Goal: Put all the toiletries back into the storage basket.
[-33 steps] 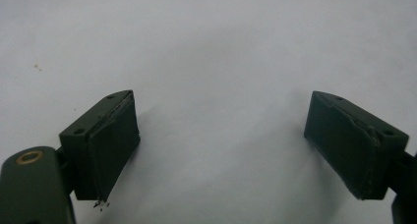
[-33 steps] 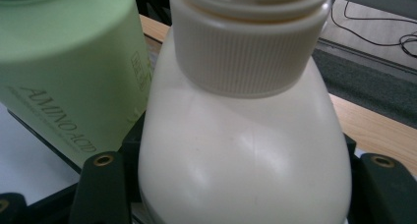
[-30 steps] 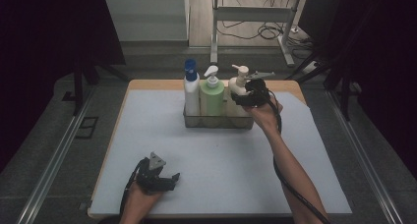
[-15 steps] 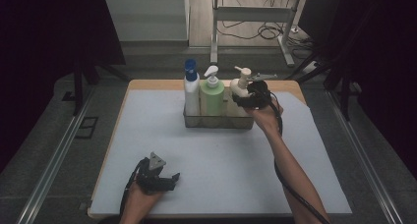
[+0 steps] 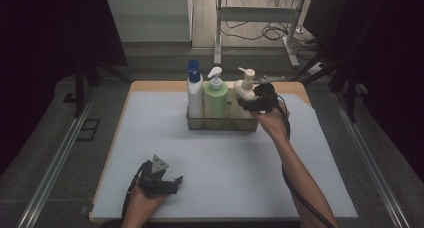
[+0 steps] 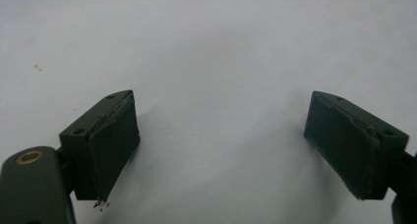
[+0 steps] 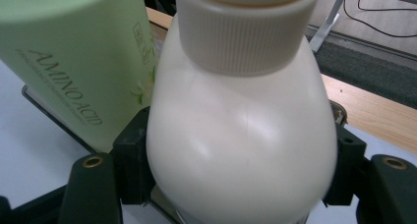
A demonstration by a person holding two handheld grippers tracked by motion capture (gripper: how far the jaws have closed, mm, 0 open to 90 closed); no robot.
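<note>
Holding the cream pump bottle (image 5: 243, 95) with the right gripper (image 5: 248, 104), tongs set to either side of the swelling shoulder just below the ribbed collar, pads flat against both flanks with no gap to be seen. Found upright at the right end of a clear tray (image 5: 222, 127) by the middle of the table's far edge, touching a green pump bottle (image 5: 215, 100), with a blue-capped white bottle (image 5: 194, 95) beyond that at the tray's left end. Resting the left gripper (image 5: 172, 182) low near the table's near left corner, tongs wide apart over bare white mat (image 5: 225, 168), nothing between them. Judging by the glossy, rounded plastic: smooth and likely slippery, stiff enough at the shoulder, softer lower on the belly, fairly heavy if full. Best gripped where the body narrows under the collar, so as not to slide off the curve. Better to lift straight up, clear of the tray wall and the green neighbour, and to leave the pump head alone.
</note>
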